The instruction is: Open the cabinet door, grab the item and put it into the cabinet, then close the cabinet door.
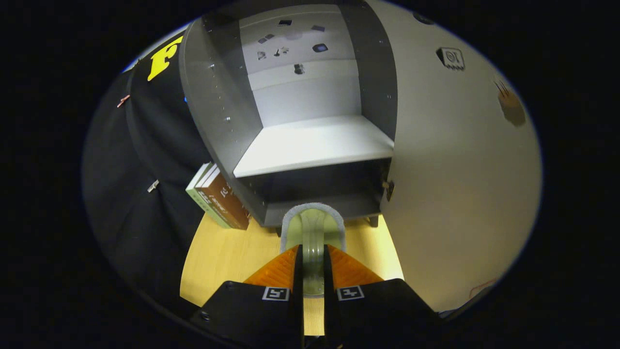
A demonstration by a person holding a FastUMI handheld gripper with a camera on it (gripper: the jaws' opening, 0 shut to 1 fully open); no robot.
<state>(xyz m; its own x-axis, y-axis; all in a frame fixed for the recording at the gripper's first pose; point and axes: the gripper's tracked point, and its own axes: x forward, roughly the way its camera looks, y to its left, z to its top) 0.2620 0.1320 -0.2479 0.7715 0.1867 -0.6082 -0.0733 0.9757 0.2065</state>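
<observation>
Cabinet [310, 145], its door [460, 184] swung open to the right, stands straight ahead of the fingers [313, 271], which are clamped on a pale cup-like item [313, 232] held just short of the dark lower shelf [319, 203].

Pale green translucent cup [313, 242] with a grey fuzzy rim, dark grey cabinet [213, 106] with a white shelf [315, 143], off-white door [460, 194], light wood-grain tabletop [227, 257], plus brown and green books [218, 196].
</observation>
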